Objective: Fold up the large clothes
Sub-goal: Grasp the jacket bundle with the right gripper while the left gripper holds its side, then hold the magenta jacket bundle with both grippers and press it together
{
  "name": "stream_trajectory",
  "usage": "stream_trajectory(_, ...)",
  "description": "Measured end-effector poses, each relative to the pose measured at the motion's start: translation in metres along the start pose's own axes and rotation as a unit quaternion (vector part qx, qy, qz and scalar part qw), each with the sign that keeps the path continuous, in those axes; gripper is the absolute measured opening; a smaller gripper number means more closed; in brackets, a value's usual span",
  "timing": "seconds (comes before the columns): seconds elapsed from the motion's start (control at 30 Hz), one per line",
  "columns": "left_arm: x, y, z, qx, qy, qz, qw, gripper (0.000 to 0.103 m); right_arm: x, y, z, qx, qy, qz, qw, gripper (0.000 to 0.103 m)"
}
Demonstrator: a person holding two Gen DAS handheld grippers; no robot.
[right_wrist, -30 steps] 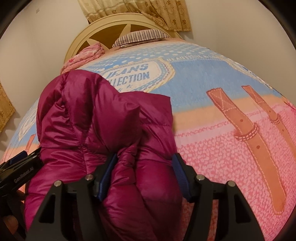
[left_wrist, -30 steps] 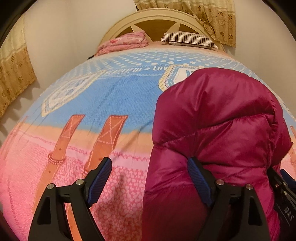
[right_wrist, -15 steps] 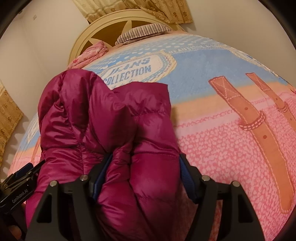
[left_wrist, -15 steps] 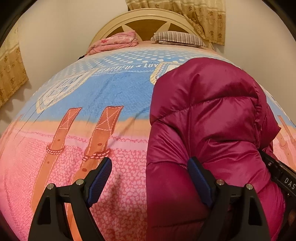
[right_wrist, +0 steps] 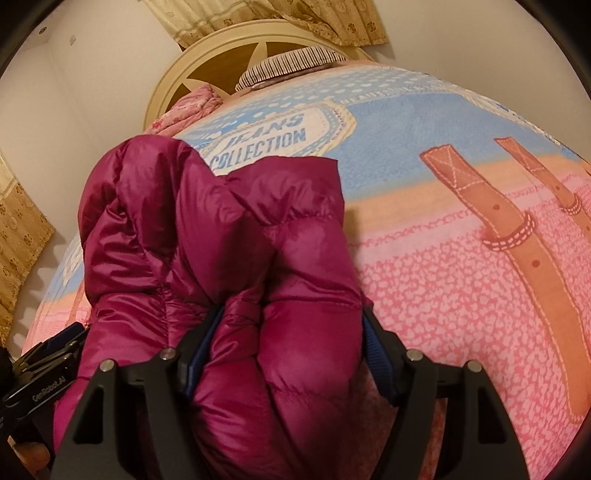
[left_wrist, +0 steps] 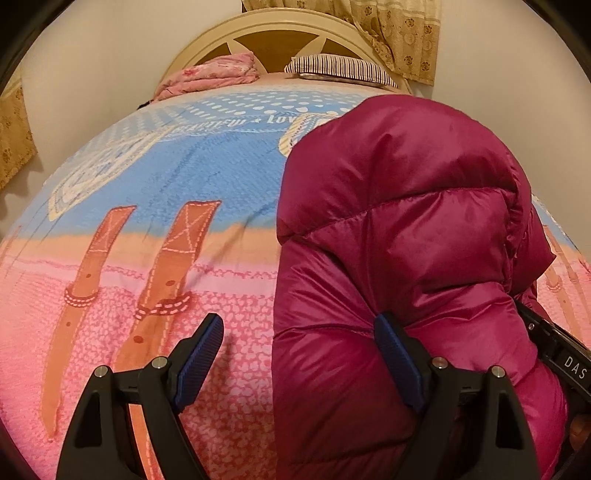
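Note:
A magenta puffer jacket (left_wrist: pixel 406 240) lies bunched on the bed, folded over itself; it also shows in the right wrist view (right_wrist: pixel 221 240). My left gripper (left_wrist: pixel 301 360) is open, its jaws wide apart; the jacket's left edge bulges between them against the right finger (left_wrist: pixel 395 365), with bare bedspread on the left. My right gripper (right_wrist: pixel 288 354) has a thick fold of the jacket filling the space between its fingers. Each gripper shows at the edge of the other's view: the right gripper (left_wrist: pixel 561 358) and the left gripper (right_wrist: pixel 40 373).
The bed carries a pink, orange and blue bedspread (left_wrist: pixel 166 206) with printed straps. A striped pillow (left_wrist: pixel 340 68) and a pink folded blanket (left_wrist: pixel 218 74) lie at the cream headboard (left_wrist: pixel 273 33). Patterned curtains (left_wrist: pixel 399 33) hang behind.
Both grippers have drawn back and risen slightly with the jacket, which now bulges higher. The right gripper's fingers have closed tighter on the fold.

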State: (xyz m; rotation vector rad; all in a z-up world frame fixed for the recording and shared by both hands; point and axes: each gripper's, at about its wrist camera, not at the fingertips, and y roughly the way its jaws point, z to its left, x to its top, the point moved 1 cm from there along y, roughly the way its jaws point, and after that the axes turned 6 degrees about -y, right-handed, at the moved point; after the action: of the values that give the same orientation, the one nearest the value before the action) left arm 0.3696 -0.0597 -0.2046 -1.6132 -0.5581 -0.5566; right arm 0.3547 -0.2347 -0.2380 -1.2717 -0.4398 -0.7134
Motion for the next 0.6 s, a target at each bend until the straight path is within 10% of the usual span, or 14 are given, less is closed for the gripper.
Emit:
stream_trajectory(0.27, 0.007, -0.014, 0.019, -0.018, -0.036, 0.005, 0.9992, 0.084, 0.004, 0.000, 0.002, -0.004, -0.006, 0.002, 1.000, 0.073)
stream_trajectory(0.6, 0.080, -0.051, 0.013, 0.004, -0.050, -0.087, 0.9950, 0.084, 0.060, -0.069, 0.041, -0.050, -0.058, -0.081, 0.994, 0.075)
